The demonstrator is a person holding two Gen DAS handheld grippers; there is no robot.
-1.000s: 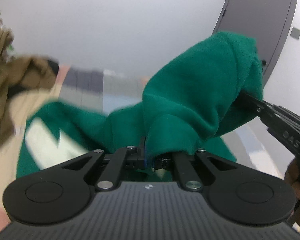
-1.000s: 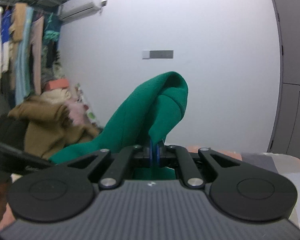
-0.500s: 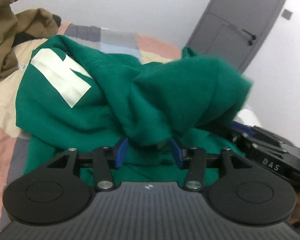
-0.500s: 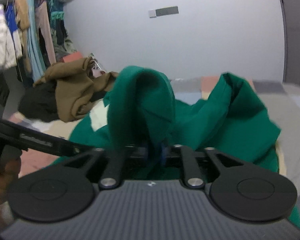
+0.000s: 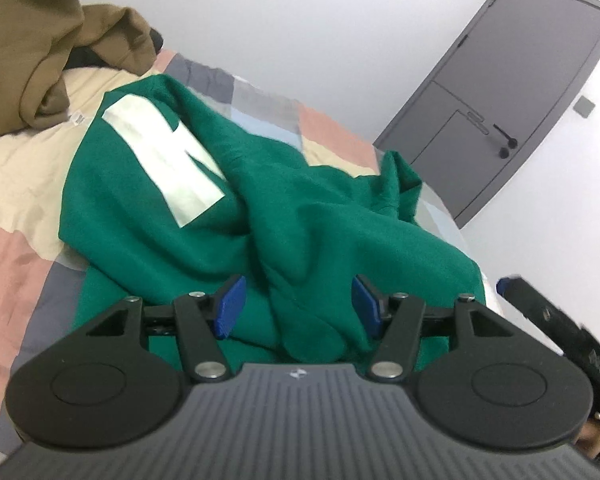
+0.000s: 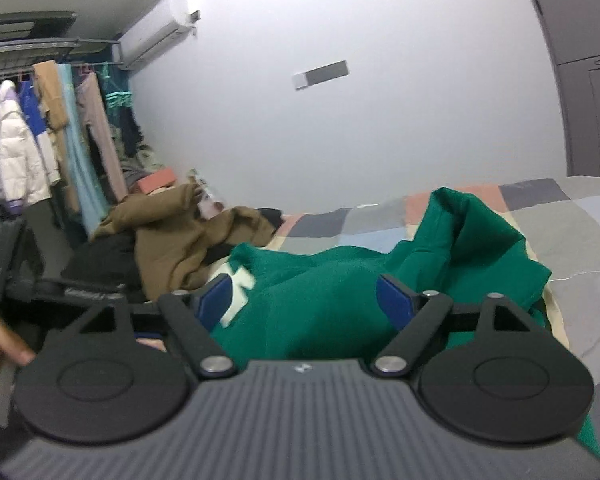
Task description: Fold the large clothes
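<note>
The green sweatshirt lies crumpled on the patchwork bedspread, white lettering uppermost. Its near edge is hidden behind your gripper bodies, and the lettering is blurred in the right view. Your left gripper and right gripper hover low over the fabric, jaws spread, gripping nothing.

Home bedroom: patchwork bed, clothes rail, air conditioner.
</note>
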